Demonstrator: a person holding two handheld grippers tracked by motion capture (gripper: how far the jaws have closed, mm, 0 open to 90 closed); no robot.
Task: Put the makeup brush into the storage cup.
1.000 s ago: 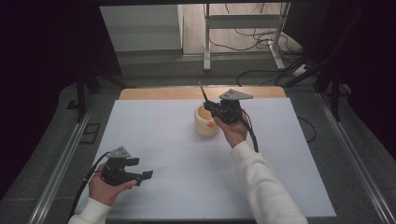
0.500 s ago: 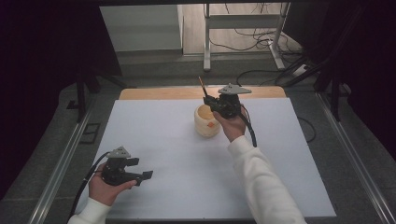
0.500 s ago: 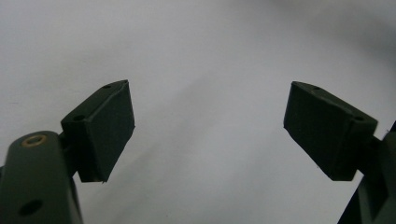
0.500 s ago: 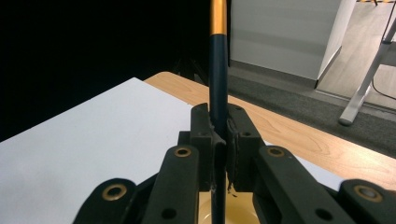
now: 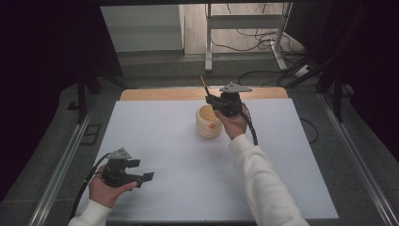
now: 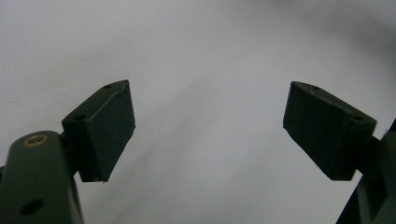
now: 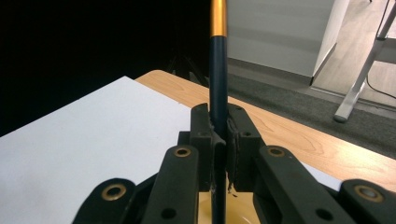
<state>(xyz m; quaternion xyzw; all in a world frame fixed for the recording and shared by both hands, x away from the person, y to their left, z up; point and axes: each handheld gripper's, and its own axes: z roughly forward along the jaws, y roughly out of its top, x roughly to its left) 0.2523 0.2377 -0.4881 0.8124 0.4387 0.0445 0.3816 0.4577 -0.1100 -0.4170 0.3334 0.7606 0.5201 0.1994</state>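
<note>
A: What does the right gripper hold?

B: It pinches a thin dark stick, maybe a pen or a brush, I cannot tell which. The stick has an orange band near the top. In the right gripper view the two black jaws are pressed together on its shaft, and the stick stands almost upright between them.

A: And where is the stick in relation to the table?

B: In the high view it is just above the round cream cup, which stands on the white table cover, toward the far side. The lower end of the stick goes down toward the yellow opening of the cup, but I cannot see if it touches inside.

A: Why is it held so upright?

B: I think a narrow cup takes a long thing most easily from straight above, so the person holds it vertical over the mouth. This is my judgement, not something I see.

A: What about the left gripper?

B: It rests low at the near left of the table, in the person's left hand. Its jaws are spread wide, with nothing between them; below them is the plain white cover. I believe it waits there so it does not disturb the other hand.

A: Any writing or brand?

B: None that I can read. The cup has a small orange mark on its side, too small to tell what it is.
</note>
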